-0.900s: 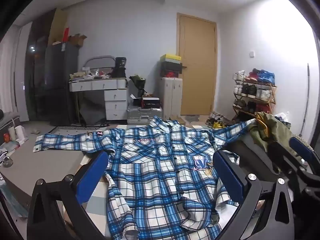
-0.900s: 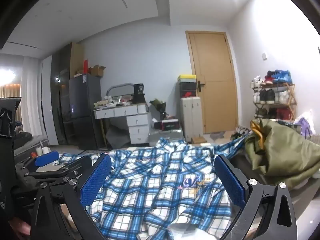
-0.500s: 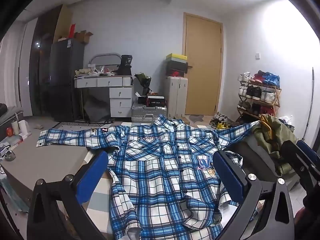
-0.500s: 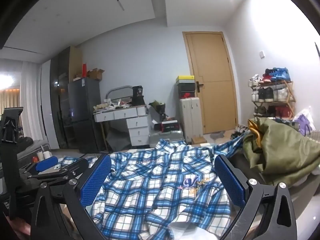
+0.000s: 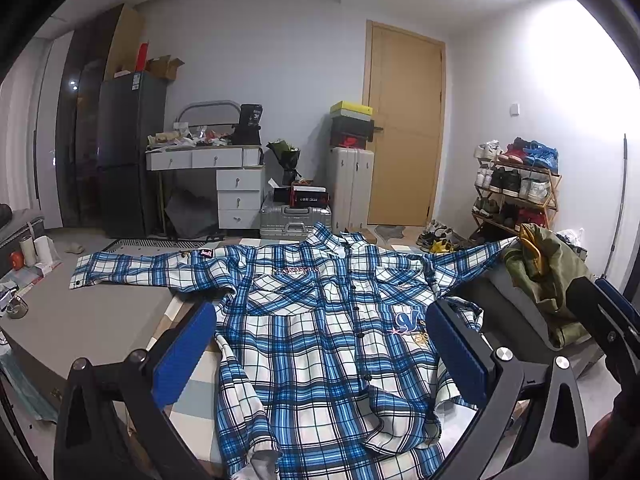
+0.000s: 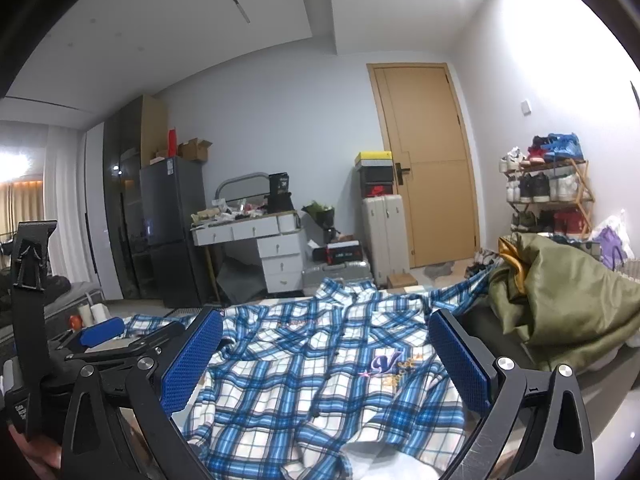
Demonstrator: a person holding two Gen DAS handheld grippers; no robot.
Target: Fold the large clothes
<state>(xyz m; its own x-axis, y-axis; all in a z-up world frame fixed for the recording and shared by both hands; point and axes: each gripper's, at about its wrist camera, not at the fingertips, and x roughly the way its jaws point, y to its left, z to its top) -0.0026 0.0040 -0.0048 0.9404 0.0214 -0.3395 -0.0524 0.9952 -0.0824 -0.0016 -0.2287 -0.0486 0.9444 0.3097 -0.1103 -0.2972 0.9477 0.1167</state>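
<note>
Left wrist: both tools (image 5: 320, 354) (image 6: 324, 356) wide open, empty; shirt (image 5: 320, 320) embroidered "V".

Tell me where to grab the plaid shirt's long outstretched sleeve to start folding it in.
Probably pinch the cuff of the sleeve with the left hand-held gripper, coming in from the shirt's outer left side. The sleeve lies flat and straight on the grey surface, so its free end is exposed and can likely be carried across the chest.
</note>
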